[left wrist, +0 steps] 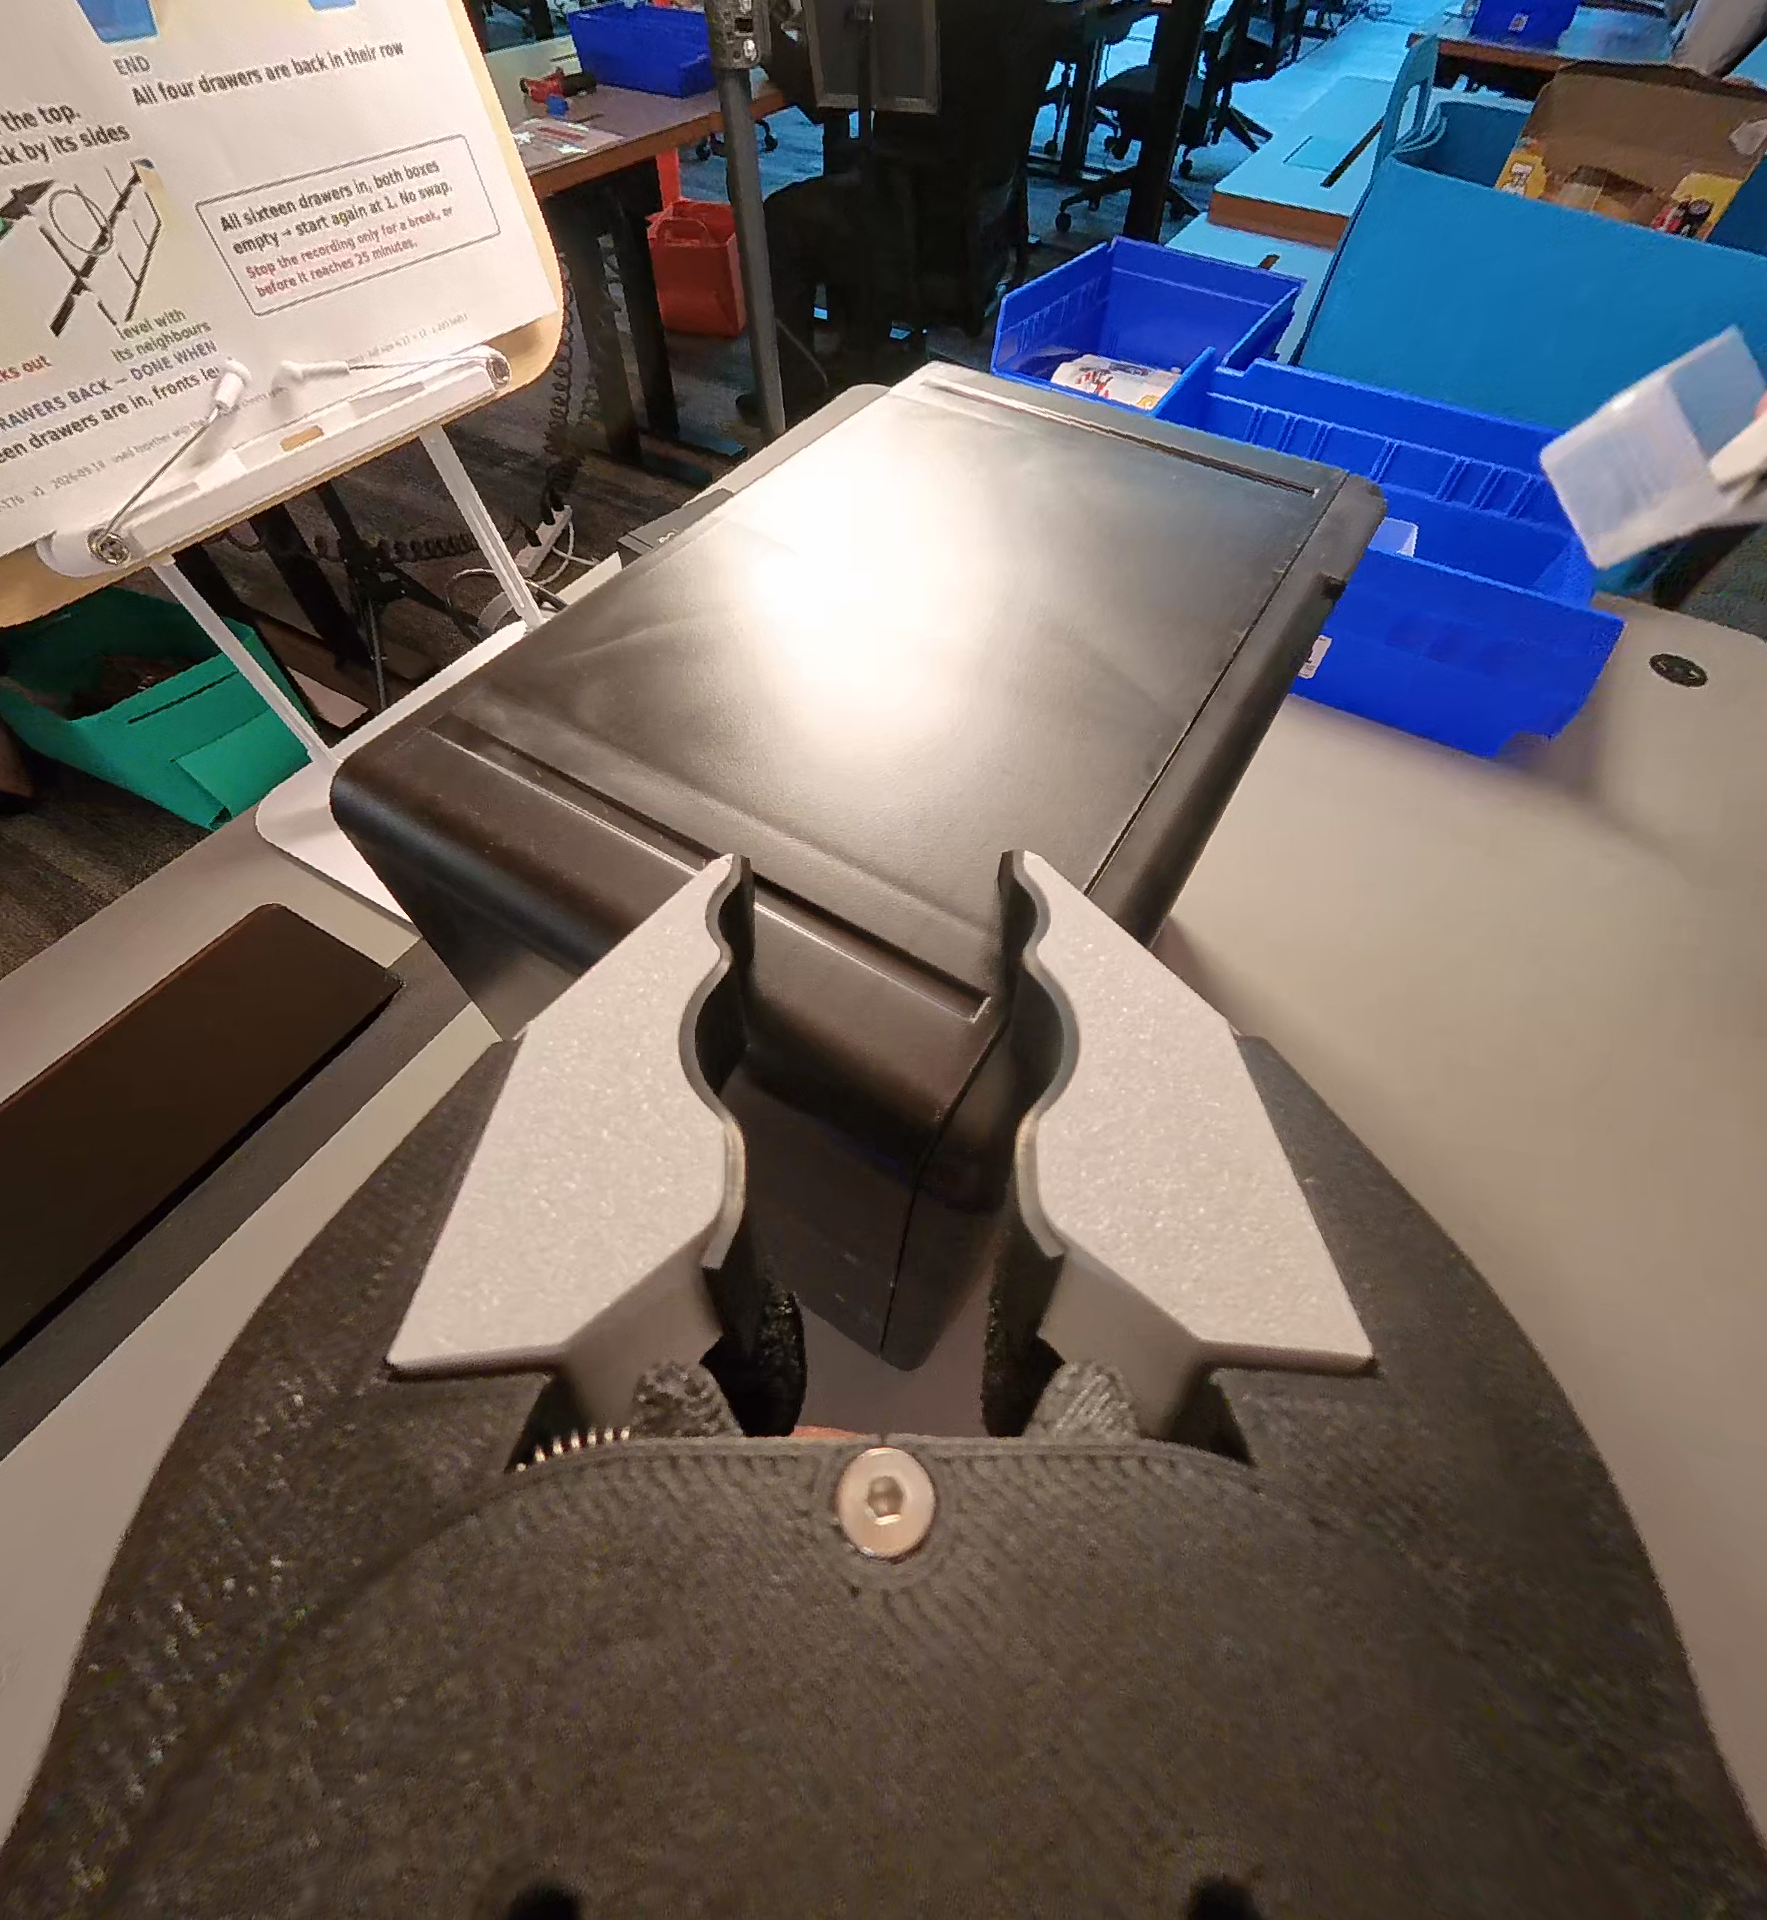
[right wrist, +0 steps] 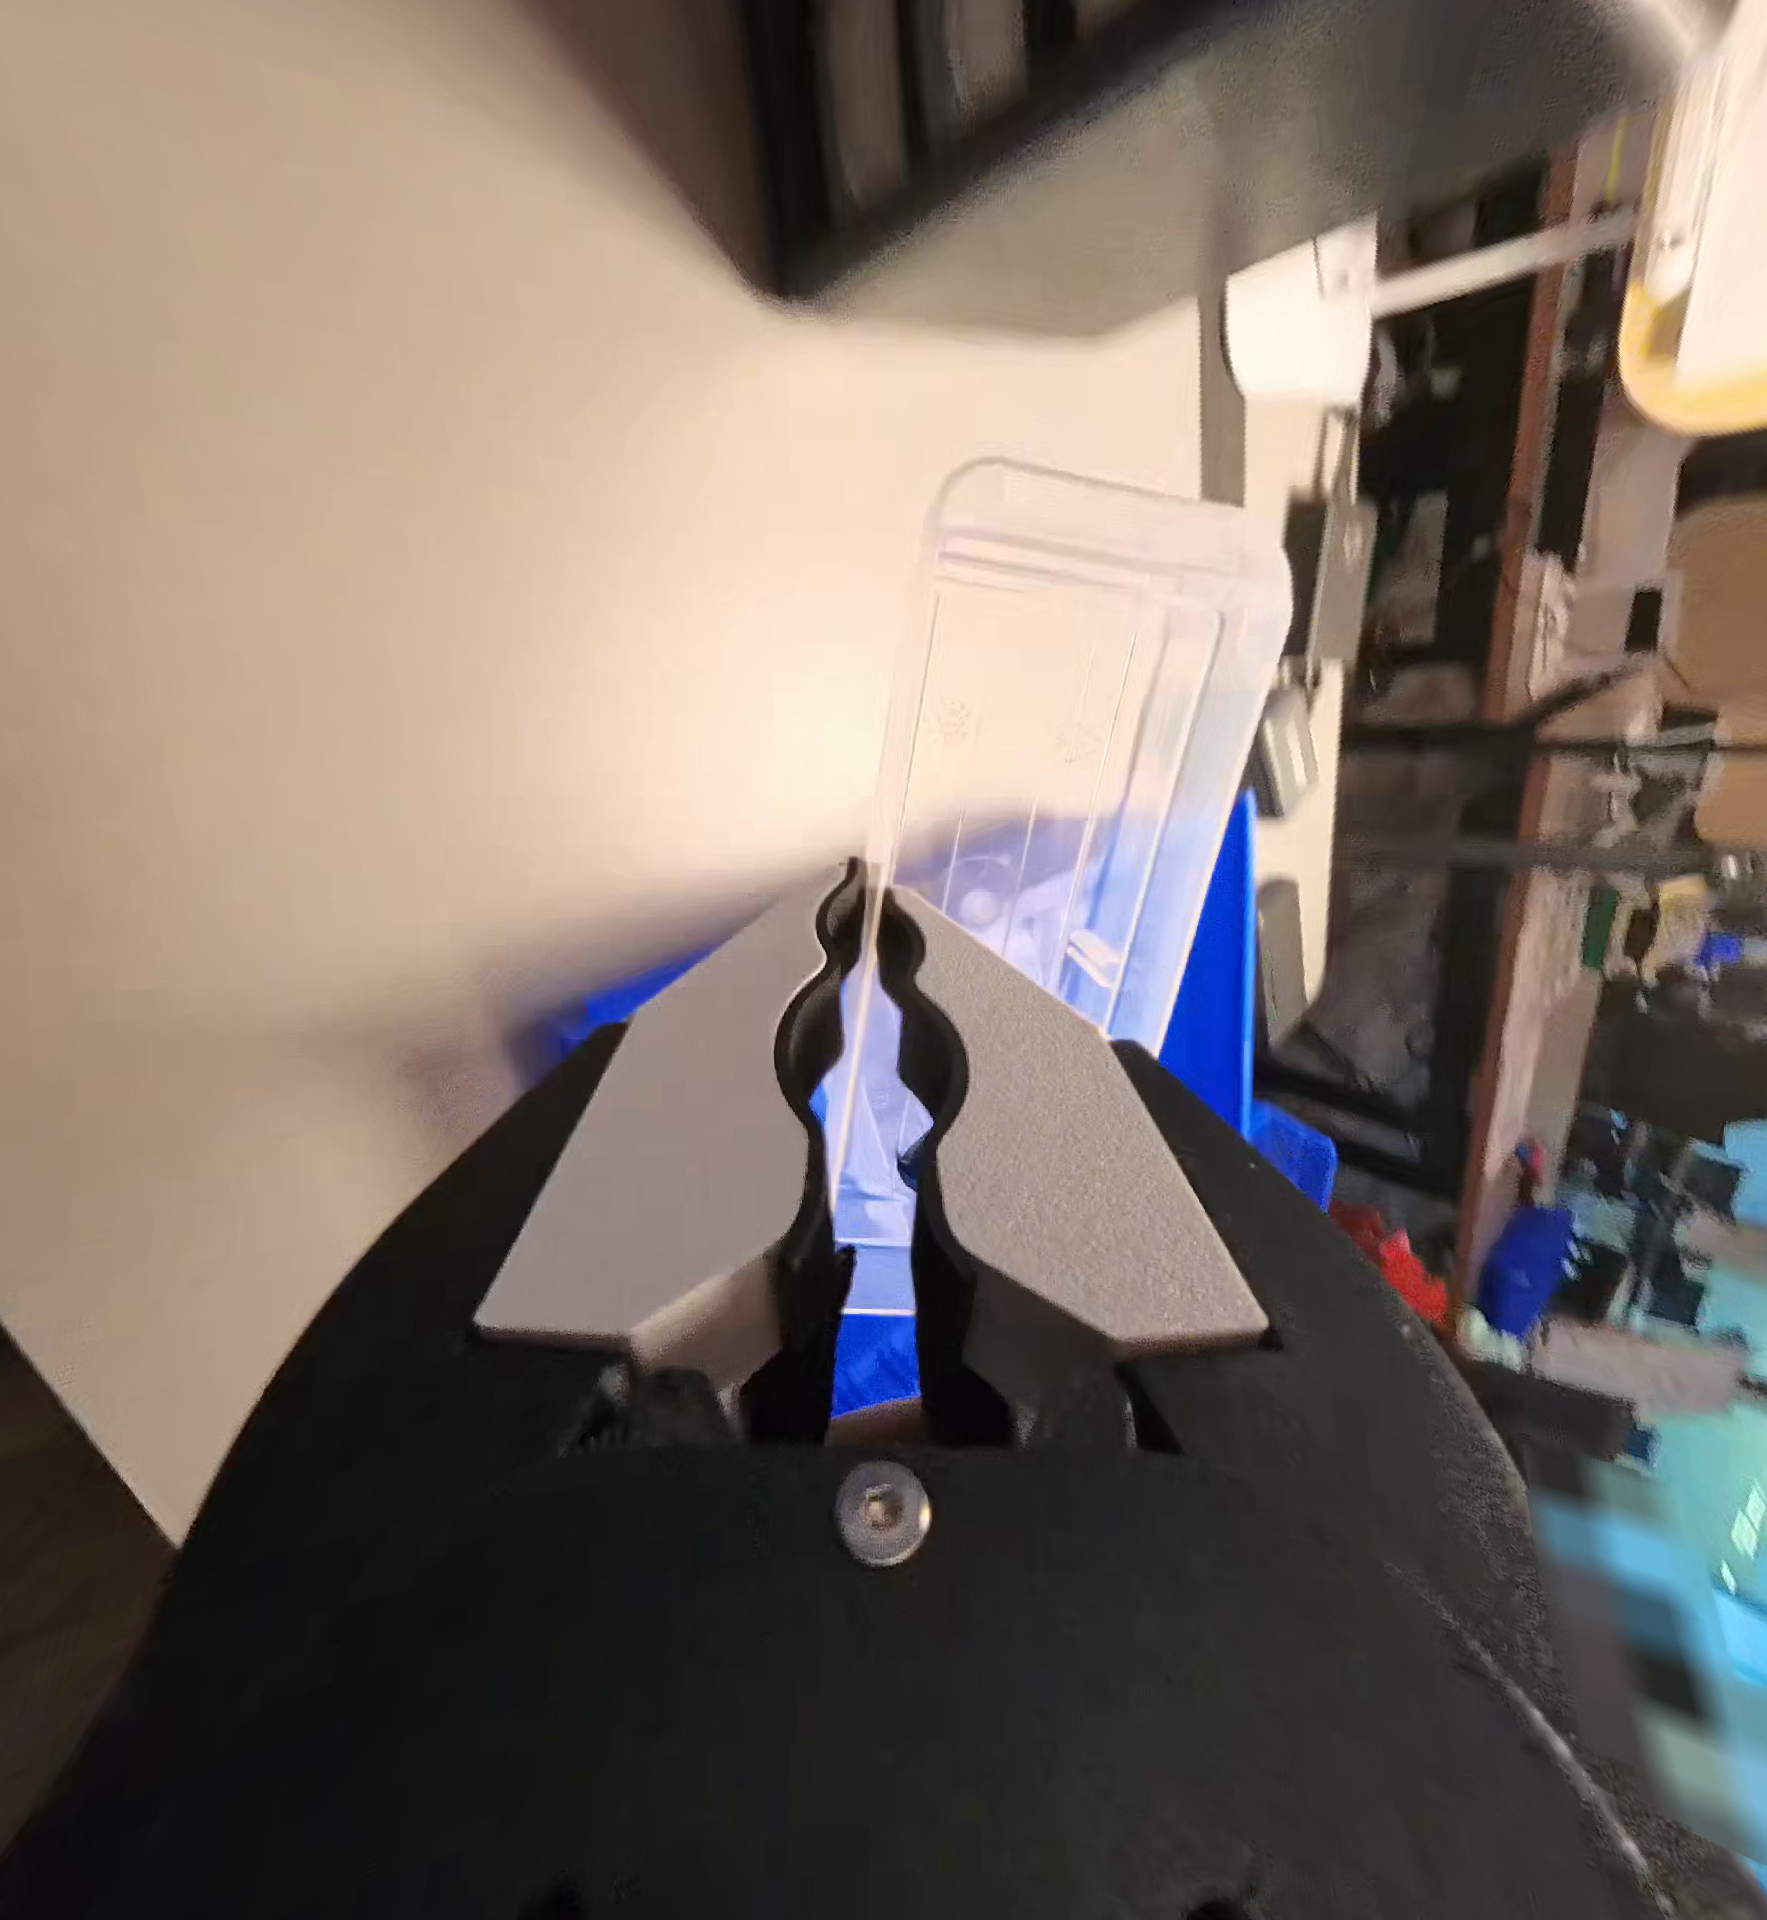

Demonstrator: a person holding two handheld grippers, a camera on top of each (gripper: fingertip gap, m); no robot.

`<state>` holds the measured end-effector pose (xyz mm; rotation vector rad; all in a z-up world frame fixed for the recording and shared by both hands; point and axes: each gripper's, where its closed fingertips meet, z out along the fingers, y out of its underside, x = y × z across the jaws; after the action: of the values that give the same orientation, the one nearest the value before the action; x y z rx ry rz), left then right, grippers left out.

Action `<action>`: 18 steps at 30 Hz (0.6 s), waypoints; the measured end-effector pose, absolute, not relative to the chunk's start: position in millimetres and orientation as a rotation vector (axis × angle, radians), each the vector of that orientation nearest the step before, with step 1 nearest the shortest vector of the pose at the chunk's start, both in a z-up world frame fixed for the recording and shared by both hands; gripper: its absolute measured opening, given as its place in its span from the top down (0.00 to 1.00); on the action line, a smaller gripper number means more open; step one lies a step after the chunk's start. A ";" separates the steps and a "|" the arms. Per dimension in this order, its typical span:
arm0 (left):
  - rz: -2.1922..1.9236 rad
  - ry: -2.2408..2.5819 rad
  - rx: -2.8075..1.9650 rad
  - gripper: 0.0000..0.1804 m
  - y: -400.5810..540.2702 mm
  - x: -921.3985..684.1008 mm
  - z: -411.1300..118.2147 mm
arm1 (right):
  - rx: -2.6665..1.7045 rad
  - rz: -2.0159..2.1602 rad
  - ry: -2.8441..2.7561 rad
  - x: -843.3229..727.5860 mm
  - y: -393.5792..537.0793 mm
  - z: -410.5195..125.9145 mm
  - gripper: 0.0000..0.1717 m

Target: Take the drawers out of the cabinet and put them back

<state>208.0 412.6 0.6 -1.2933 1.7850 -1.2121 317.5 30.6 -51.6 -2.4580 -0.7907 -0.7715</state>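
Note:
The black cabinet stands on the grey table, seen from above in the left wrist view. My left gripper is open, with its fingers on either side of the cabinet's near top corner and nothing gripped. My right gripper is shut on the thin side wall of a clear plastic drawer and holds it in the air. The drawer also shows in the left wrist view, at the right edge above the blue bins. The right wrist view is blurred; the cabinet is a dark shape at its top.
Two blue bins stand behind and to the right of the cabinet; one shows below the drawer. An instruction sheet on a stand is at the back left. A dark panel lies on the table at the left. A green box sits on the floor.

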 end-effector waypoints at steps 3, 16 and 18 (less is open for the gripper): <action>-1.208 1.785 -1.294 0.73 412.5 208.0 0.6 | -2.613 -0.817 -0.734 368.4 -18.5 -63.6 0.98; -1.216 1.784 -1.290 0.73 412.6 207.8 0.5 | -3.033 -0.490 -0.897 408.6 -92.2 -170.4 0.97; -1.217 1.784 -1.290 0.73 412.6 207.7 0.5 | -3.043 -0.507 -0.937 413.0 -90.1 -175.0 0.97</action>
<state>207.7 412.6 0.5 -1.2896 1.7842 -1.2173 413.0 -90.1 -175.0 -3.0430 -0.9371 -0.5065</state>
